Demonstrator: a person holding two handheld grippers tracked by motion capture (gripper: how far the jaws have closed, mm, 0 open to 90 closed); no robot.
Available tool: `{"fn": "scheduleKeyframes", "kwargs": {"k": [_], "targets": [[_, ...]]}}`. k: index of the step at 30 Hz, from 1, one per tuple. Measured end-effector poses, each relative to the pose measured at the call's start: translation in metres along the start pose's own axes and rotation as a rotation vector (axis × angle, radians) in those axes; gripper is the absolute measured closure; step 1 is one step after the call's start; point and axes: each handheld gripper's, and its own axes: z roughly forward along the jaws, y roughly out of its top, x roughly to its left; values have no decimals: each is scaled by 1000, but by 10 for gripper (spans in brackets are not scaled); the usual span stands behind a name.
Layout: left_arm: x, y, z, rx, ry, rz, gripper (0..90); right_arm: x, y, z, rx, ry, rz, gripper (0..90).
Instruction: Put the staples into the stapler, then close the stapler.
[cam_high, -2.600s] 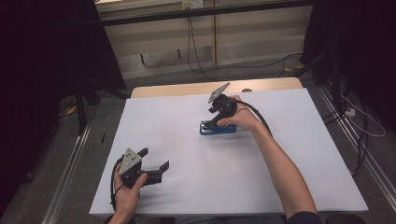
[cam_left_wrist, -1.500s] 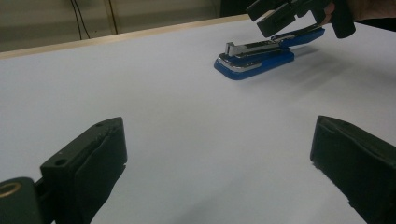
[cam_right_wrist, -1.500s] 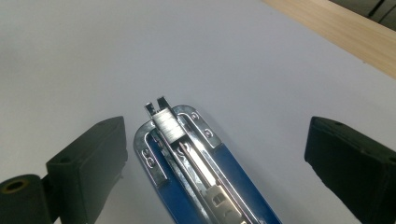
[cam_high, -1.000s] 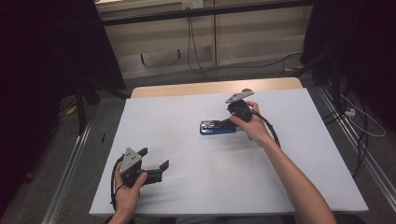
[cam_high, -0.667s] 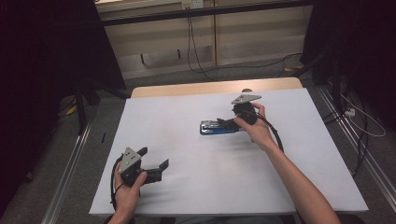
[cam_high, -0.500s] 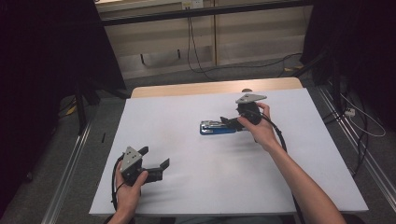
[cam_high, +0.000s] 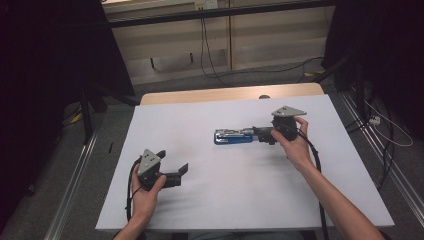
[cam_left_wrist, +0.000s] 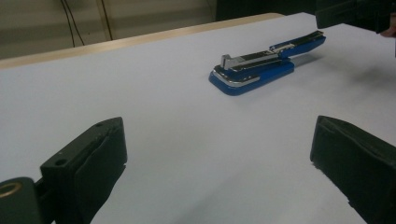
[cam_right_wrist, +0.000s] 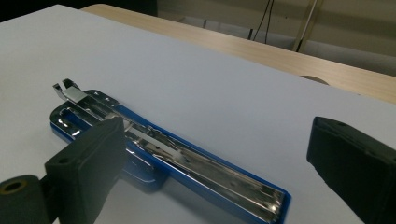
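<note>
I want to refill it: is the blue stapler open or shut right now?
Open. The stapler lies flat on the white table with its metal staple channel bared in the right gripper view, its top swung back.

One blue stapler (cam_high: 235, 136), two tools — left (cam_high: 175, 171), right (cam_high: 260, 135) — one white table (cam_high: 210, 200).

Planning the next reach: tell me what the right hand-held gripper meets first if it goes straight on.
Most likely the blue stapler: the right hand-held gripper, jaws open, points along it at its near end.
</note>
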Motion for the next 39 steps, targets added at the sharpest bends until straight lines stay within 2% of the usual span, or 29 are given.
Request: {"fn": "scheduleKeyframes", "kwargs": {"k": [7,9,12,16,19,21,24,25,27,29,32,34,36,39], "targets": [[-9,8,17,15,-36,31,43,-7,-10,-11,-17,-35,14,40],[-11,11,21,28,-38,53,60,-6,-11,-12,-23,-40,6,37],[-12,15,27,13,-43,27,50,-4,-15,-14,-22,-35,6,34],[-14,18,38,53,-23,45,44,-2,-17,-19,-23,-26,15,33],[-16,19,49,88,-83,5,57,-2,-15,-23,-32,-48,6,29],[-19,20,57,86,-81,27,56,-2,-14,-25,-34,-56,4,30],[-19,23,65,72,-84,31,54,-4,-14,-27,-23,-64,-18,35],[-18,25,68,72,-82,31,58,-4,-15,-28,-31,-64,-8,30],[-16,28,73,75,-54,67,64,-8,-18,-28,-47,-46,10,32],[-14,29,79,69,-34,66,64,-9,-21,-28,-38,-66,-12,30],[-12,31,88,87,-51,46,66,-11,-23,-29,-28,-70,-18,31],[-12,34,94,94,-50,67,66,-12,-24,-30,-27,-70,-12,32],[-12,37,99,70,-54,57,69,-13,-26,-30,-25,-70,-7,45],[-12,44,107,80,-72,64,72,-15,-29,-30,-17,-50,11,63]]}}
